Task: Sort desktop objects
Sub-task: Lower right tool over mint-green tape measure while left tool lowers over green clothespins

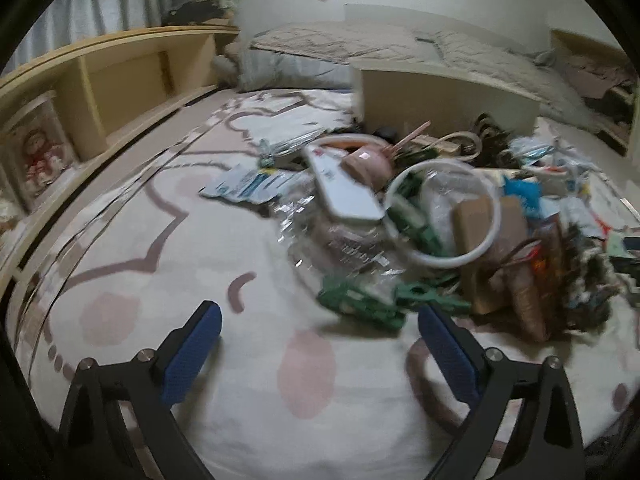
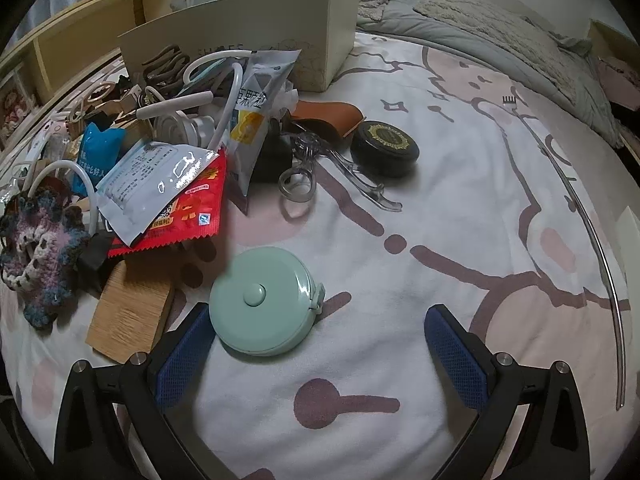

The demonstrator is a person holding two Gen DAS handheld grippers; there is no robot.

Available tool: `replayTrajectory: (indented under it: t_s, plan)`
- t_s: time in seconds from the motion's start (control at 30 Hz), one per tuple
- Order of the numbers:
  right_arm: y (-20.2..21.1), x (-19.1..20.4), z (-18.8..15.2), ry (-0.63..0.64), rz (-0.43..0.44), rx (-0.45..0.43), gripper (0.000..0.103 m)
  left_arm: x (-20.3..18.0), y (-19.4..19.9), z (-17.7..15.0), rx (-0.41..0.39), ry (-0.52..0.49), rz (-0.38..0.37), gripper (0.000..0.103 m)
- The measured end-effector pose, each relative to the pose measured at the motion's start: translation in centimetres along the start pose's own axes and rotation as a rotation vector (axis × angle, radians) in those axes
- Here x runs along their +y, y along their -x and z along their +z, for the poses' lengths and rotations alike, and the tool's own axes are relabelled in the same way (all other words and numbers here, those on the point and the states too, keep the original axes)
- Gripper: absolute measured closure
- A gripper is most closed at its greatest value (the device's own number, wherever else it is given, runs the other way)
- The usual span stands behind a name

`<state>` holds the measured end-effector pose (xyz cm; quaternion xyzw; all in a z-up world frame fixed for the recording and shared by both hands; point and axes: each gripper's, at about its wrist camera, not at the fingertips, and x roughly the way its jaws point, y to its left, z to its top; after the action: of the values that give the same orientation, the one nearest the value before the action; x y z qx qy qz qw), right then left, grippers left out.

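Surface: white bed cover printed with pink patches and brown lines [image 2: 400, 300], lying slack under both grippers. Left gripper [image 1: 320, 320] blue pads spread wide over bare cover, nothing between them. Right gripper [image 2: 318, 320] also spread; round mint-green tape measure case [image 2: 266, 300] lies flat between its fingers, hard against the left pad [image 2: 182, 354], well apart from the right pad; contact cannot be confirmed. Its small pull tab [image 2: 318, 300] points right in the right wrist view; case round, no long axis.

Just beyond, left: tan wooden block [image 2: 130, 312], crocheted purple-blue piece [image 2: 38, 248], red snack packet [image 2: 184, 216] under a white printed sachet. Further: clear plastic tongs [image 2: 340, 168], long axis running lower right; black round tin with gold emblem [image 2: 385, 146]. Behind: cream open box [image 2: 248, 36], then grey bedding [image 2: 480, 20] and wooden shelf unit [image 1: 120, 72].

Left wrist view motion-blurred: green clips [image 1: 360, 304] and white ring [image 1: 444, 212] discernible, rest of heap unclear
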<state>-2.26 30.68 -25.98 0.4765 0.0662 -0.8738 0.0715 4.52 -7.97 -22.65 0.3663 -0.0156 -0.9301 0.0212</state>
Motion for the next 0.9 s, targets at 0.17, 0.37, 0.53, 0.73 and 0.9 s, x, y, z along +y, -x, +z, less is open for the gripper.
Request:
replayTrajectory:
  t_s: [0.17, 0.37, 0.53, 0.73, 0.9]
  plan:
    - [-0.1, -0.1, 0.0, -0.019, 0.000, 0.001, 0.000, -0.6, -0.6, 1.0, -0.009, -0.045, -0.112, 0.007]
    - [-0.1, -0.1, 0.0, -0.028, 0.001, -0.003, 0.000, 0.1, -2.1, 1.6, 0.012, 0.026, -0.238, 0.009]
    - [-0.1, 0.0, -0.1, -0.028, -0.002, -0.009, 0.000, 0.0, -2.2, 1.9, 0.002, 0.039, -0.322, 0.009]
    - [-0.1, -0.1, 0.0, -0.028, -0.002, -0.008, 0.000, -1.0, -1.6, 1.5, 0.028, 0.021, -0.395, 0.009]
    - [-0.2, -0.2, 0.0, -0.028, -0.002, -0.006, 0.000, -2.0, -0.9, 0.8, 0.044, -0.001, -0.415, 0.009]
